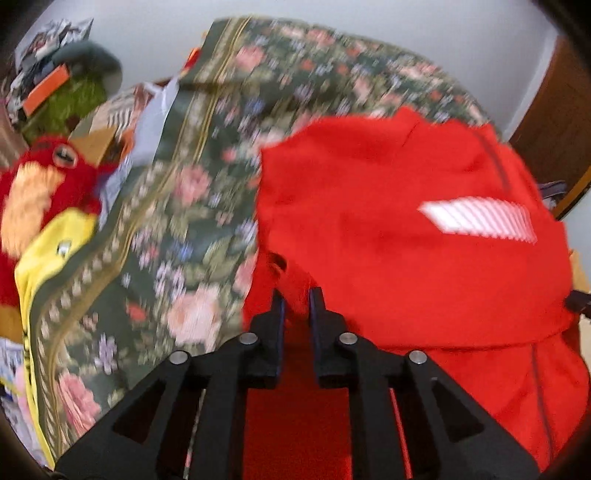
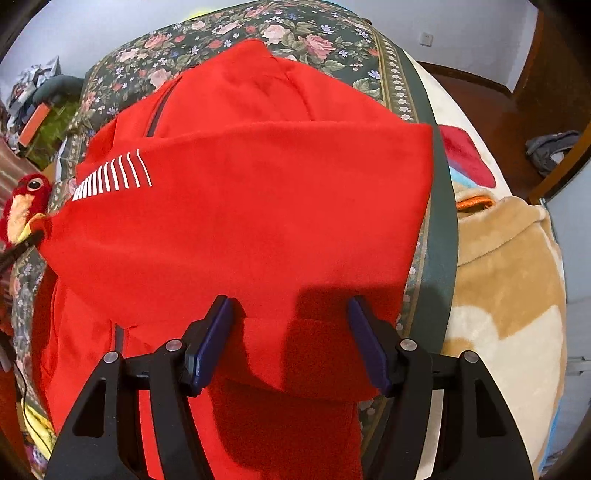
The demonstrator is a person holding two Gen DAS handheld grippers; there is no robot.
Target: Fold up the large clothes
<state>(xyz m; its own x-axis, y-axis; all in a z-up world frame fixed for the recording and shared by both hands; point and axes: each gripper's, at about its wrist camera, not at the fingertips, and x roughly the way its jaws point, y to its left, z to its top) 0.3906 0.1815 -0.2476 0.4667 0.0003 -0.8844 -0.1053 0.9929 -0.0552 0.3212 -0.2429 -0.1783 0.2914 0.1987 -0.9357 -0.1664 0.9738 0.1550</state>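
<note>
Fingers on the left gripper point(image 1: 296, 295) stand a narrow gap apart, with red cloth showing in the gap; that view is blurred, so I cannot tell whether the pads press on the cloth or merely straddle it. Fingers on the right gripper point(image 2: 291, 306) stand wide apart above the near fold of the garment, gripping nothing; their shadow falls on the cloth between them.

Garment point(image 2: 240, 206): a red fleece jacket, lying on a bed over a dark green floral cover point(image 2: 280, 29). It has been folded across, the upper layer lying over the lower. A dark zip line point(image 2: 157, 110) runs along it, showing above the fold and again below it. A white striped logo point(image 2: 110, 177) sits on the upper layer toward the left in the right wrist view. The left gripper is at the jacket's left edge, where red cloth meets the floral cover; the right gripper is over the near right part of the fold.

Surroundings: a red plush parrot point(image 1: 40, 173) lies at the cover's left side, with yellow cloth point(image 1: 55, 243) beside it. On the right side of the bed, just beyond the cover's green border, lies a tan and cream plush blanket point(image 2: 506, 277). Brown wooden furniture point(image 2: 554, 74) stands beyond it against a pale wall. Clutter in the far left corner is too small to identify.
</note>
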